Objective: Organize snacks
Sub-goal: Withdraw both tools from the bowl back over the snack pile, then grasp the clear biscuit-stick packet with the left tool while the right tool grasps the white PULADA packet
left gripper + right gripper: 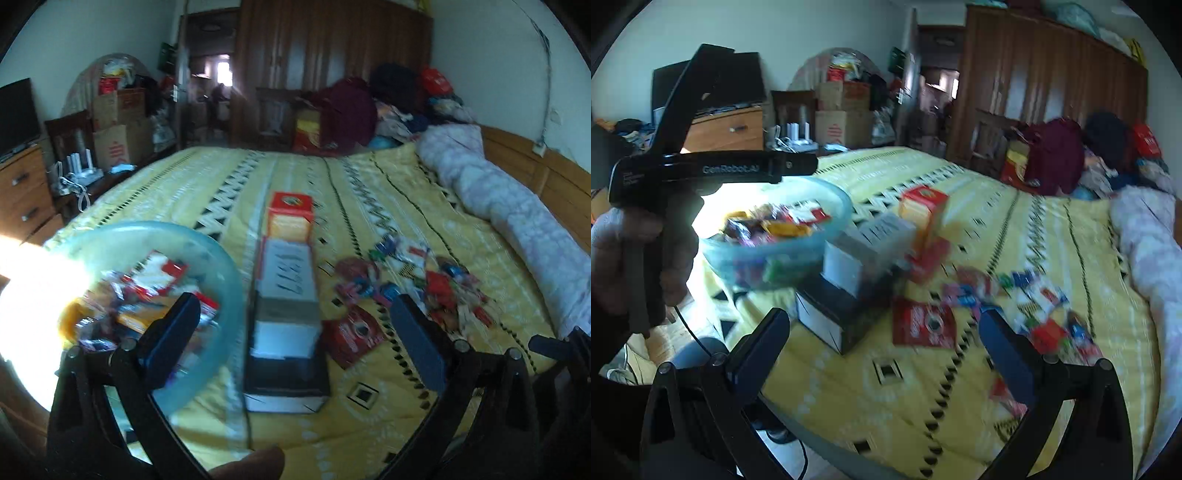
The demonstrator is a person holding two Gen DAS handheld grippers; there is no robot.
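A translucent blue bowl (225,266) (834,206) holding several snack packets sits on the bed's left side. A row of boxes (288,291) (857,258) lies down the middle, with a red-orange box (291,218) (923,210) at the far end. Loose snack packets (424,284) (1027,302) are scattered to the right, with a red packet (354,336) (923,325) nearest. My left gripper (295,332) is open and empty above the boxes. My right gripper (882,343) is open and empty, near the red packet. The left gripper's body (713,170) shows in the right wrist view.
The yellow patterned bedspread (369,424) (923,406) covers the bed. A rolled pale quilt (517,221) (1145,251) lies along the right side. A wooden dresser (22,199), cardboard boxes (114,125) and a wardrobe (332,74) stand behind.
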